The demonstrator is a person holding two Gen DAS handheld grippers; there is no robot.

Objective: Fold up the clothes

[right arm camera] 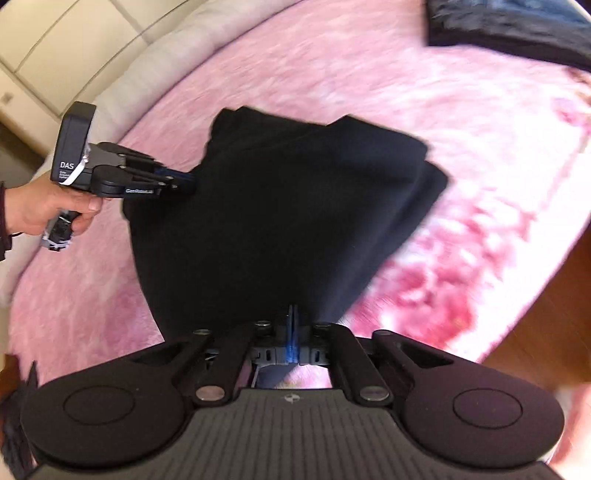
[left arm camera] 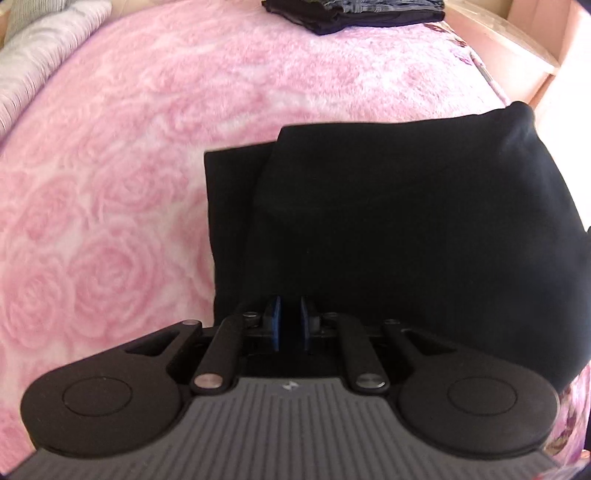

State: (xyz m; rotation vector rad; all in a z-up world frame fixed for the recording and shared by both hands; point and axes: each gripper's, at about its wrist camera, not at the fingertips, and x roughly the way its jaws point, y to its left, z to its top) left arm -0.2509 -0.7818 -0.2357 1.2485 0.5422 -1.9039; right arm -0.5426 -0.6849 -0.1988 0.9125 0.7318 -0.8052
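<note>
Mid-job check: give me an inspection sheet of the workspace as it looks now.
Surface: pink rose blanket on a bed.
Job's things: black garment, partly folded, held up off the blanket at two edges.
Clutter: folded dark stack at the far side; striped bedding at the far left.
Grippers: left gripper slightly apart on the garment edge; right gripper shut on the near edge.
Cables: nothing seen.
Surroundings: pale cabinet beyond the bed; wooden floor.
</note>
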